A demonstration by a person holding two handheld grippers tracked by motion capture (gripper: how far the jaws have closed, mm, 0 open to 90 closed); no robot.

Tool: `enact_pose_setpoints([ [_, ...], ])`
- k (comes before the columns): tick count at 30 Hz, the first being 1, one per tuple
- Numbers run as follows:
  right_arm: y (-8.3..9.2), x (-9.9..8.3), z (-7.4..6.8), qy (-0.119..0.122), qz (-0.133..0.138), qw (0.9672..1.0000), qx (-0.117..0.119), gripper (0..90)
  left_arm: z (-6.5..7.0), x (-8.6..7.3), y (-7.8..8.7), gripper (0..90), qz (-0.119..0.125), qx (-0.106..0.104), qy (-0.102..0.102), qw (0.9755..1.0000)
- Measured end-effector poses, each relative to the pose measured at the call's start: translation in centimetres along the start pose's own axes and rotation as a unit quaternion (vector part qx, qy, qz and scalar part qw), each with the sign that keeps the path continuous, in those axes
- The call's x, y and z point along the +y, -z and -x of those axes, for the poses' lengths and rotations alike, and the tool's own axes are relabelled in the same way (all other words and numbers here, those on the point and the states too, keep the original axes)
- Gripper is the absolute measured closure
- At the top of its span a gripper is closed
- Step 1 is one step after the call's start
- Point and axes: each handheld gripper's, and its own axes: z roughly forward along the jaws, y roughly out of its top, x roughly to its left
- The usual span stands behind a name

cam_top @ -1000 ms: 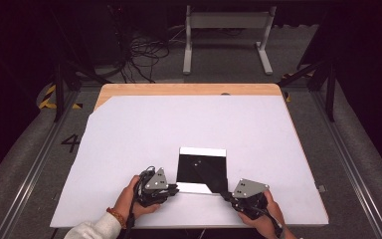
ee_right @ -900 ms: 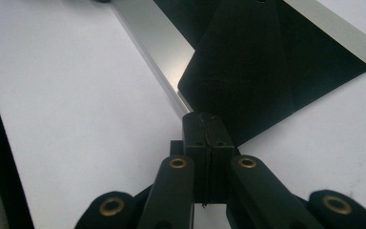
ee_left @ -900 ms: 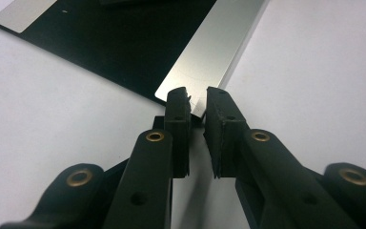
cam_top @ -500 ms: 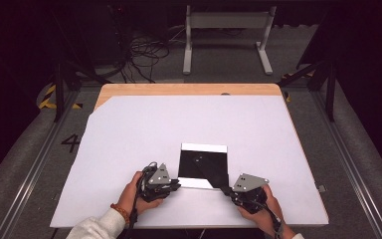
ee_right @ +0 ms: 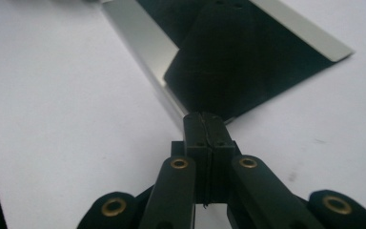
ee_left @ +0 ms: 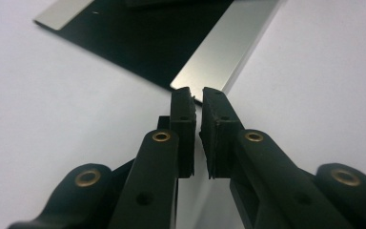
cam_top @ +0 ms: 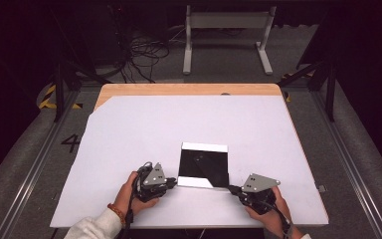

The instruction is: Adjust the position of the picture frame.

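A flat black sheet (cam_top: 203, 167) with pale bands along its far and near edges lay on the white table (cam_top: 129, 129), near the front edge, between the two grippers. It looked nearly square, its sides running roughly straight away from the person. The left gripper (cam_top: 171, 182) sat at its near left corner, jaws just closing, a slim gap remaining. The right gripper (cam_top: 232, 189) pinched the near right corner, jaws pressed together.
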Motion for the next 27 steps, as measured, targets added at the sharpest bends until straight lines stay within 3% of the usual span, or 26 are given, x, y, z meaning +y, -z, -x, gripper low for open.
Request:
enact_pose_setpoints([
  [7, 0.0, 0.0, 2.1, -0.042, 0.002, 0.9989, -0.02, 90.0, -1.2, -0.7, 0.8, 85.5, 0.001, 0.014, 0.018, 0.9997],
  [10, -0.4, 0.3, 2.8, -0.066, 0.008, 0.9977, -0.016, 90.0, -1.2, -0.5, 0.5, 85.5, -0.007, 0.014, 0.012, 0.9998],
  [13, -0.8, 1.0, 2.9, -0.05, 0.006, 0.9982, -0.032, 90.0, -1.0, -0.3, 0.2, 85.7, -0.01, 0.008, 0.011, 0.9999],
  [19, -2.0, 1.6, 4.7, -0.062, 0.003, 0.9966, -0.054, 90.0, -0.1, 0.2, -0.1, 85.7, -0.003, -0.017, 0.002, 0.9998],
  [24, -3.0, 1.6, 5.9, -0.091, -0.001, 0.9945, -0.051, 90.0, 0.8, 0.8, -0.9, 85.5, -0.004, -0.034, -0.012, 0.9993],
  [27, -3.7, 1.8, 5.6, -0.081, -0.009, 0.9957, -0.045, 90.0, 1.0, 1.1, -1.2, 85.1, -0.01, -0.035, -0.013, 0.9993],
])
